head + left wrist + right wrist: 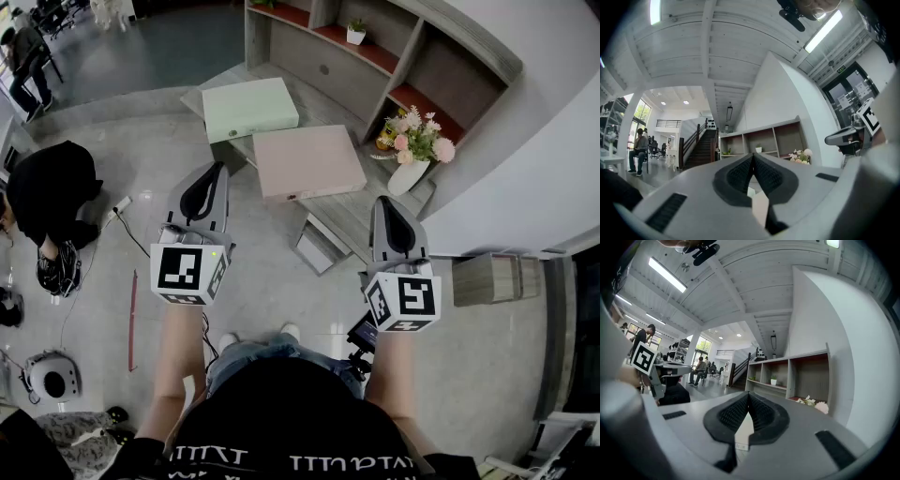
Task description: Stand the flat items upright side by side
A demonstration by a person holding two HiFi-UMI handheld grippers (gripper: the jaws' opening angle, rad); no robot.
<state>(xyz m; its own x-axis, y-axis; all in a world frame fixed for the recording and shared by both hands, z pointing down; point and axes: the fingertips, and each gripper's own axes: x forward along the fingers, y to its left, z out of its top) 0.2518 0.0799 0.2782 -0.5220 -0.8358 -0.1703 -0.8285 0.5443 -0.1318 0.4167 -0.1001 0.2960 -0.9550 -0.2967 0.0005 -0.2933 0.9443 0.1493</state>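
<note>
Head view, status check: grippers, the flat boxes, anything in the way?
Left gripper shut, empty; right gripper shut, empty. Green box and pink box lying flat on low table. Flower vase beside pink box.

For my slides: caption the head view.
Left gripper and right gripper, both shut, face a green box and pink box lying flat.

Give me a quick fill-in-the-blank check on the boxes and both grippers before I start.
The pink box lies ___ on the low table.
The other box beyond it is pale ___.
The left gripper and right gripper are both ___, holding nothing.
The flowers stand in a ___ vase.
Missing words: flat; green; shut; white.
</note>
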